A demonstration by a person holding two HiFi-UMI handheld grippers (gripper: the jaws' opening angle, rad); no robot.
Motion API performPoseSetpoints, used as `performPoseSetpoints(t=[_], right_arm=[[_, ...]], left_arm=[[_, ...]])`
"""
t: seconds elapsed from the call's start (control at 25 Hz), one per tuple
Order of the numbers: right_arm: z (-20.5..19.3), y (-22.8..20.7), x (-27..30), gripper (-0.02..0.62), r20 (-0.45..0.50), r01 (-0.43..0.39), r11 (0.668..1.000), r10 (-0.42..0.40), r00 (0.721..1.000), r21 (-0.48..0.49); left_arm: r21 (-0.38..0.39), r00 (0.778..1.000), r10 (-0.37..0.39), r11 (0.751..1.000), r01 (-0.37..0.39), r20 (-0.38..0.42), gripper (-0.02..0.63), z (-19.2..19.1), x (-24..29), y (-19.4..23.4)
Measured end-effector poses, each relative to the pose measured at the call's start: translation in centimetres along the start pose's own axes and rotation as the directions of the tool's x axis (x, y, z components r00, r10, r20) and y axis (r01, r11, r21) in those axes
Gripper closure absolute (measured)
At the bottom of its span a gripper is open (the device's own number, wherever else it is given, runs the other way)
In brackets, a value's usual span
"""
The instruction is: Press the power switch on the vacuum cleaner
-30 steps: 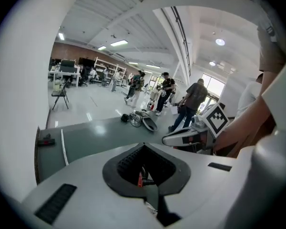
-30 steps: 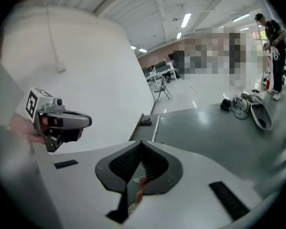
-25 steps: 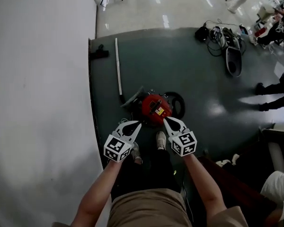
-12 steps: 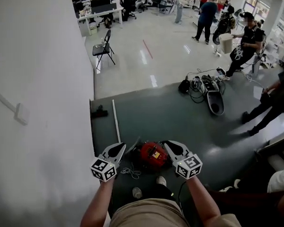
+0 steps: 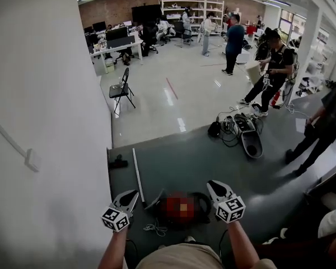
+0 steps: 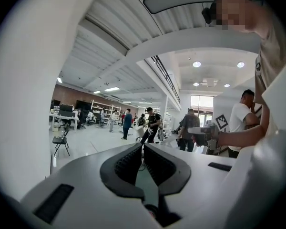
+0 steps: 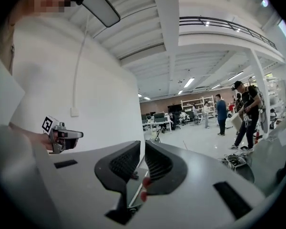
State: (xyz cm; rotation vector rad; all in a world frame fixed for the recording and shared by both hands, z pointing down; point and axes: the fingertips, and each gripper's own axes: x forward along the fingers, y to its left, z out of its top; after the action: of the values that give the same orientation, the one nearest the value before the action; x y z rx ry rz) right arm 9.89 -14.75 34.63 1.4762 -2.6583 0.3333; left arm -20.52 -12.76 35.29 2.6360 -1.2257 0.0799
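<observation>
Flanking a round red vacuum cleaner [image 5: 178, 209] on the dark floor mat [image 5: 213, 156] in the head view: left gripper [image 5: 131, 194] and right gripper [image 5: 213, 185], neither touching it. Pressing together on nothing in the left gripper view: ribbed black fingers [image 6: 126, 163]. Doing likewise in the right gripper view, with red vacuum slivers peeking beneath.

Left tool [image 5: 131, 195] and right tool [image 5: 213, 185] were white-shelled with black ribbed pads [image 6: 128, 163], each carrying a cube [image 5: 115, 218] of black-and-white square markers. Khaki top [image 5: 179, 258] bottom centre, forearms unsleeved.
</observation>
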Motion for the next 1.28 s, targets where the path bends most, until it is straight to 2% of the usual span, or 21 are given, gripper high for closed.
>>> performPoseSetpoints(t=[0.2,0.52,0.68,0.84,1.04,1.28], right_arm=[[-2.4,-2.1,-0.9,0.577,-0.05,0.035,0.998,-0.038,0.998,-0.05],[-5.4,-2.3,-1.9,0.548,-0.096,0.045,0.999,-0.046,0.994,-0.014],[-6.5,0.9,-1.3,0.531,-0.122,-0.012,1.0,0.01,0.992,-0.009],[-7.4,4.3,-0.4,0.523,-0.148,-0.069,0.997,0.066,0.987,-0.02],[-8.6,7.4,1.2,0.523,-0.183,-0.109,0.993,0.099,0.978,-0.049],[-10.0,9.1,2.5,0.523,-0.199,-0.116,0.992,0.104,0.975,-0.054]], left_arm=[[-0.027,0.997,0.071,0.997,-0.072,-0.029,0.598,-3.3,-1.4,1.8],[-0.055,0.989,0.117,0.991,-0.122,-0.091,0.598,-7.8,-2.0,0.6],[-0.094,0.99,0.061,0.993,-0.074,-0.13,0.597,-10.6,-0.7,-1.6],[-0.119,0.991,-0.008,0.993,-0.008,-0.132,0.597,-11.4,1.3,-4.8],[-0.094,0.982,-0.109,0.991,0.095,-0.153,0.596,-12.0,5.0,-8.5],[-0.095,0.968,-0.159,0.985,0.143,-0.194,0.595,-13.2,7.4,-10.4]])
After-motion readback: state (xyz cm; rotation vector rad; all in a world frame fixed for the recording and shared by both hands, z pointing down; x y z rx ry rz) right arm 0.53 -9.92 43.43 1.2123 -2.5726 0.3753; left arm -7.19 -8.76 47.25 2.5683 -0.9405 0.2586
